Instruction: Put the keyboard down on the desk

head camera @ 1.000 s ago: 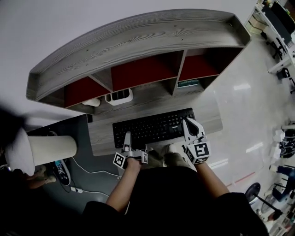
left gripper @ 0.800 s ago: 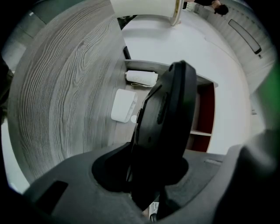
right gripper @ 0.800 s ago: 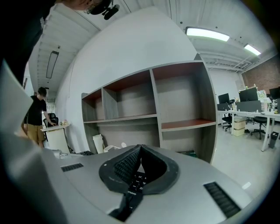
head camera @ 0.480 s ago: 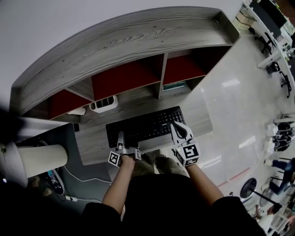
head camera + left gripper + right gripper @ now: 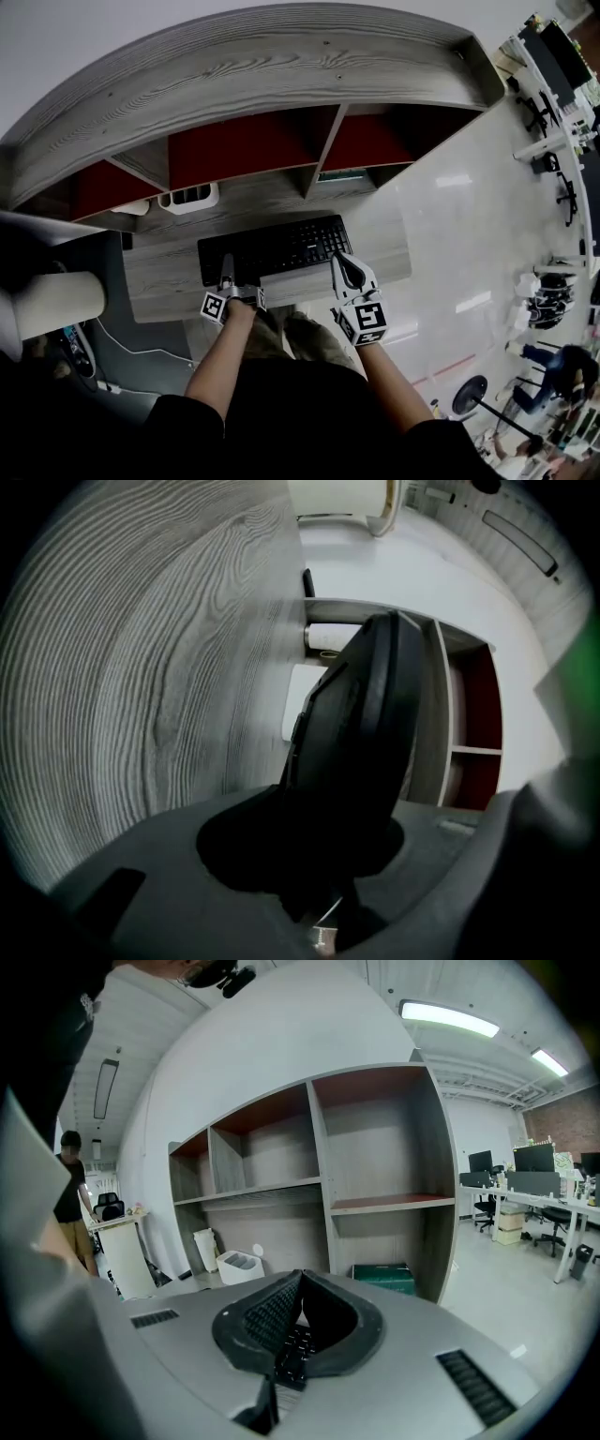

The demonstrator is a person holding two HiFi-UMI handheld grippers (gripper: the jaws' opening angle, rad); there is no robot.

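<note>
The black keyboard (image 5: 272, 251) lies flat along the front part of the grey wood desk (image 5: 159, 281). My left gripper (image 5: 228, 279) is shut on its front left edge. In the left gripper view the keyboard (image 5: 361, 733) stands edge-on between the jaws, close beside the desk top (image 5: 141, 667). Whether it rests on the desk I cannot tell. My right gripper (image 5: 339, 264) is at the keyboard's right front corner. In the right gripper view its pads (image 5: 267, 1316) meet at the tips, with keys showing below through the gap behind them.
A shelf unit (image 5: 244, 75) with red-backed compartments rises behind the desk. A white organizer (image 5: 187, 197) and a green box (image 5: 342, 175) sit under it. A white cylinder (image 5: 56, 305) and cables (image 5: 103, 347) lie left of the desk. A person (image 5: 70, 1185) stands far left.
The head view has swung, so desk and keyboard sit further left in the picture. Both grippers keep their places at the keyboard's front edge.
</note>
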